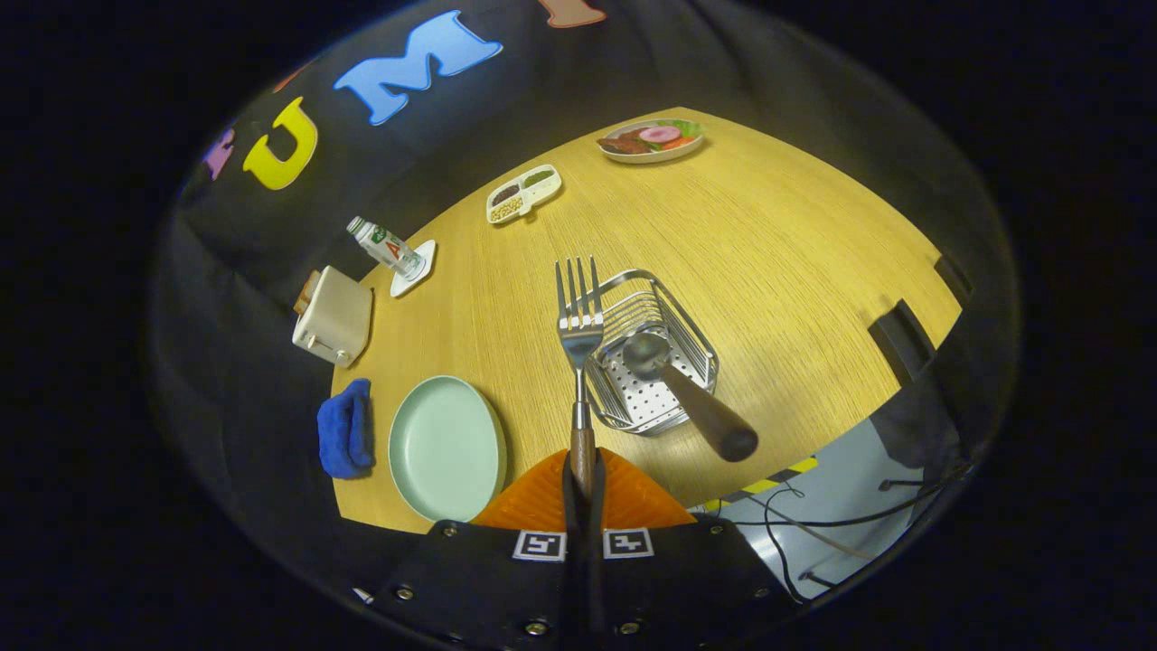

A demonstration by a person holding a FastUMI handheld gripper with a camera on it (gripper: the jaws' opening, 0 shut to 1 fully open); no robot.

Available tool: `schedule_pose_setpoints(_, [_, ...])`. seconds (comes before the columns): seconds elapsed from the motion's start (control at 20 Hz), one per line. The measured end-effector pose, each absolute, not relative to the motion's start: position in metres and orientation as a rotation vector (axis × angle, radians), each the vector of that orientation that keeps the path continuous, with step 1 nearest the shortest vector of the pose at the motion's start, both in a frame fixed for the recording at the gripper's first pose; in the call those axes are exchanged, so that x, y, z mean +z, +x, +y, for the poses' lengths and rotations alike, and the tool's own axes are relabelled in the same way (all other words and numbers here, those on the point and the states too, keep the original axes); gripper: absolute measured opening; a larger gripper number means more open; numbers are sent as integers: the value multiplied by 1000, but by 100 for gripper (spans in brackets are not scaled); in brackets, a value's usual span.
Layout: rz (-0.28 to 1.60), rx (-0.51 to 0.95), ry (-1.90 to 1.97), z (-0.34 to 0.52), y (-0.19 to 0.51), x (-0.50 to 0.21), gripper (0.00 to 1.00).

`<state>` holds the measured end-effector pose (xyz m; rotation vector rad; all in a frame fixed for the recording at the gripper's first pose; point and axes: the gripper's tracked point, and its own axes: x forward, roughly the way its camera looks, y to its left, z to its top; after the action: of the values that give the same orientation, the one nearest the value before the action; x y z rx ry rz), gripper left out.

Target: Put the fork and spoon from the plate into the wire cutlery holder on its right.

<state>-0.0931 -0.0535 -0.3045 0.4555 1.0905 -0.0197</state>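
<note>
Tongs (pixel 584 479) clamped on fork (pixel 578 325)

Cloth-walled booth, wooden table (pixel 768 235)

The gripper (pixel 584 493) has a black body with silver screws along it, two square black-and-white tag markers side by side, and ribbed wedge-shaped fingers (pixel 633 497).
</note>
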Motion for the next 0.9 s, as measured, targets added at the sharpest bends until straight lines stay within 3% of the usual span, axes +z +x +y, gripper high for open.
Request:
schedule_pose_setpoints(0.3, [1144,-60,494,-55,-101,-307,1])
schedule_pose_setpoints(0.9, [1092,-127,540,-61,-90,-289,12])
